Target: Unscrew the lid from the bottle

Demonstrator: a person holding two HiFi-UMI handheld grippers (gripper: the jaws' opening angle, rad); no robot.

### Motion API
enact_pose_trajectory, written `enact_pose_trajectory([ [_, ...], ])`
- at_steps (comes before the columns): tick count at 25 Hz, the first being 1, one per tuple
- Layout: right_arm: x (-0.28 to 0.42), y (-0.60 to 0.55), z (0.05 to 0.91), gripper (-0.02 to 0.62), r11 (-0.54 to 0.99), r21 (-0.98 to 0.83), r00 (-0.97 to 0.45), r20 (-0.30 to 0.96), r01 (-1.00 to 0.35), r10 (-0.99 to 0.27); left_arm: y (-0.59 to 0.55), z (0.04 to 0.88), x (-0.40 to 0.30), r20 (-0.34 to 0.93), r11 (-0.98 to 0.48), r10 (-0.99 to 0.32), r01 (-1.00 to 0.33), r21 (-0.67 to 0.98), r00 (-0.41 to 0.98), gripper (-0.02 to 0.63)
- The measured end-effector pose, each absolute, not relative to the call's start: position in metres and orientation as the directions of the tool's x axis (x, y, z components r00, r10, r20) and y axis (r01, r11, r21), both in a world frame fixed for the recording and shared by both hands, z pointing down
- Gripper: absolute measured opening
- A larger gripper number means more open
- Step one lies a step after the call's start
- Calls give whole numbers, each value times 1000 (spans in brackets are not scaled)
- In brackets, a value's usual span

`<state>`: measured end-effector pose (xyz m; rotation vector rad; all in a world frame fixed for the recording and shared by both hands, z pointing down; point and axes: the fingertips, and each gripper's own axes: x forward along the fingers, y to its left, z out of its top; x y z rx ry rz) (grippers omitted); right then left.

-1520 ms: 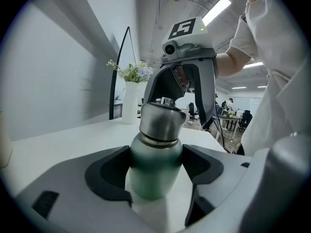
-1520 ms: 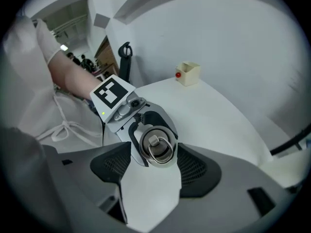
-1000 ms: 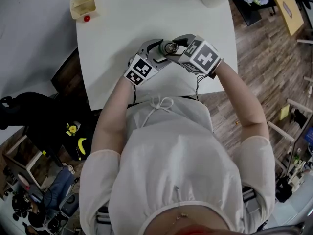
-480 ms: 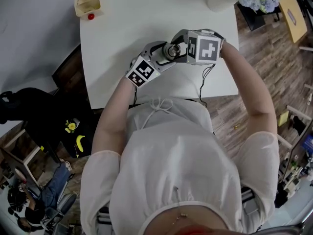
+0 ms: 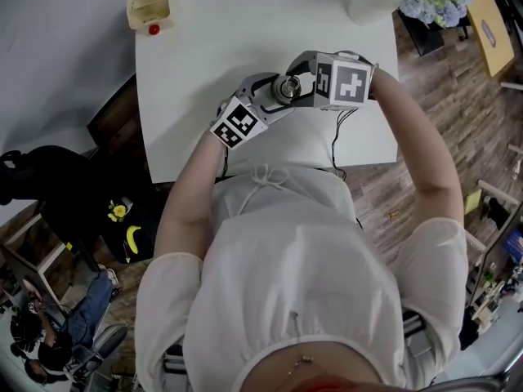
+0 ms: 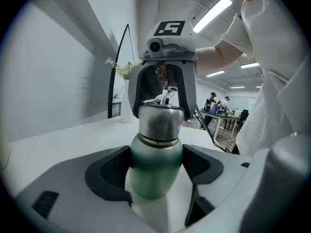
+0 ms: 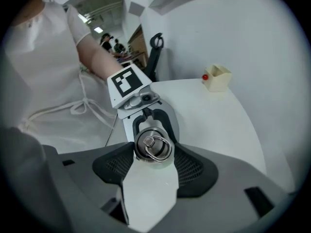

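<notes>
white counter (image 5: pixel 204 47) sits in front of the person, and the bottle (image 6: pixel 156 154) is over its near middle. the bottle stands up tall, so its long way goes up and down. the left hand-held gripper (image 6: pixel 156 178) comes at it from the side and squeezes the green body tight. the right hand-held gripper (image 7: pixel 153 149) comes straight down from the top, in line with that long way, so it can spin the lid (image 7: pixel 146 155). its pads touch the lid on both sides, but the jaws are opening a little right now. maybe it is letting go to get a fresh hold. the right gripper view shows the ring (image 7: pixel 158 147) on top of the lid. the left gripper view shows the lid sitting on the neck. no view shows if the bottle's bottom touches the counter.
</notes>
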<state>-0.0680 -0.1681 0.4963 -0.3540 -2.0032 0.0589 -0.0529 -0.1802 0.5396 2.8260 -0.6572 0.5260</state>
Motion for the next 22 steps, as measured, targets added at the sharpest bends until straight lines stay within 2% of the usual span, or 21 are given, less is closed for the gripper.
enact_pose_trajectory([
  [2,-67,-174,489,307,972,-213,-482,844,100,235,-180,540,-53,381,-883,-389,-458,105,838,359],
  [5,-63,-175,479,318,971,-230,-569,808,-61,155,-180,539,-52,379,-882,-391,-459,105,839,359],
  [12,-64,-175,490,302,904,-194,-587,806,-381,-75,-180,537,-52,380,-881,-394,-462,104,837,359],
  [18,-68,-178,497,293,807,-211,-569,803,-552,-179,-179,537,-50,383,-878,-400,-468,100,832,359],
  [20,-66,-177,499,258,799,-201,-561,805,-567,-195,-179,536,-49,385,-878,-400,-468,99,832,359],
  [22,-65,-175,498,252,808,-197,-561,806,-555,-189,-179,537,-48,385,-879,-398,-466,98,832,359],
])
